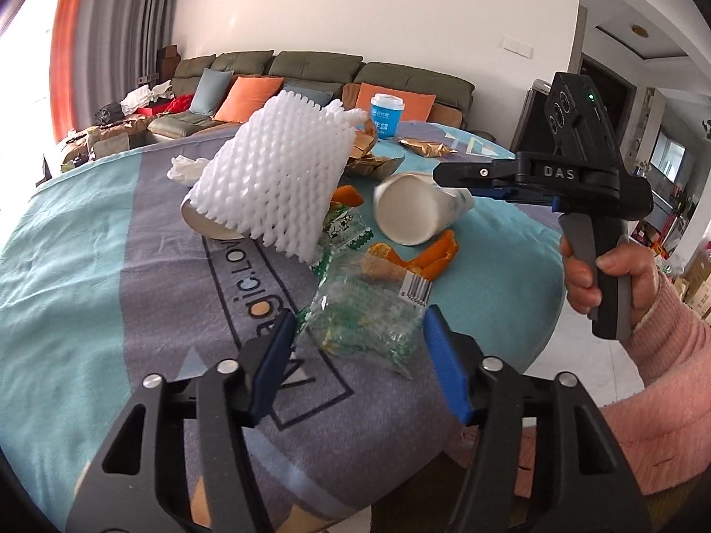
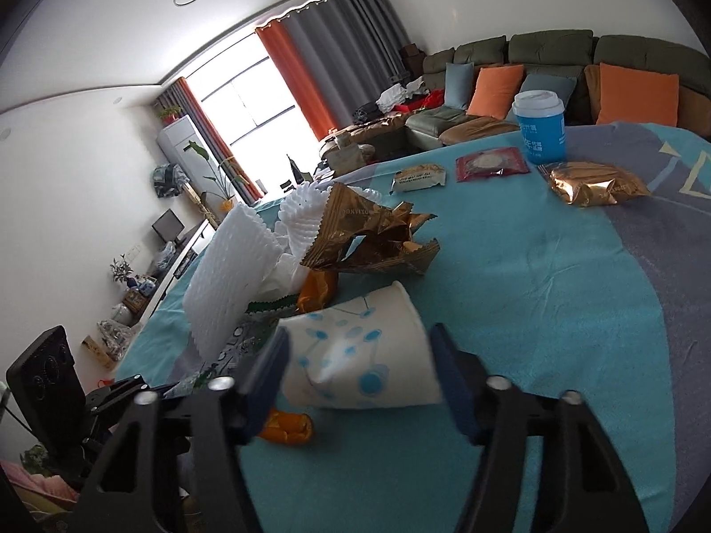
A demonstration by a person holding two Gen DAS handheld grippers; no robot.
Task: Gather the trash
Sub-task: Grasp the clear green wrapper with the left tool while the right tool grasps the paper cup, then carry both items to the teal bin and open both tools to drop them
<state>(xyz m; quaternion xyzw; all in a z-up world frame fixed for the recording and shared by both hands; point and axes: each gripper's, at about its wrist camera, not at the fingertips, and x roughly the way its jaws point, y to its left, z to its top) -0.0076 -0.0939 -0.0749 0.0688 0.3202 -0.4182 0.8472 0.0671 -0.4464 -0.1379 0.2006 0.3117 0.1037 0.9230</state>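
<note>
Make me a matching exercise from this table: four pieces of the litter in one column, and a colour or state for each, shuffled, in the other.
Things:
1. foam fruit net
2. paper cup
3. lidded cup
4. snack wrapper

States:
A. upright, blue
B. gold, torn open
C. white mesh
D. on its side, between the right gripper's fingers

Pairs: 1-C, 2-D, 3-A, 4-B
</note>
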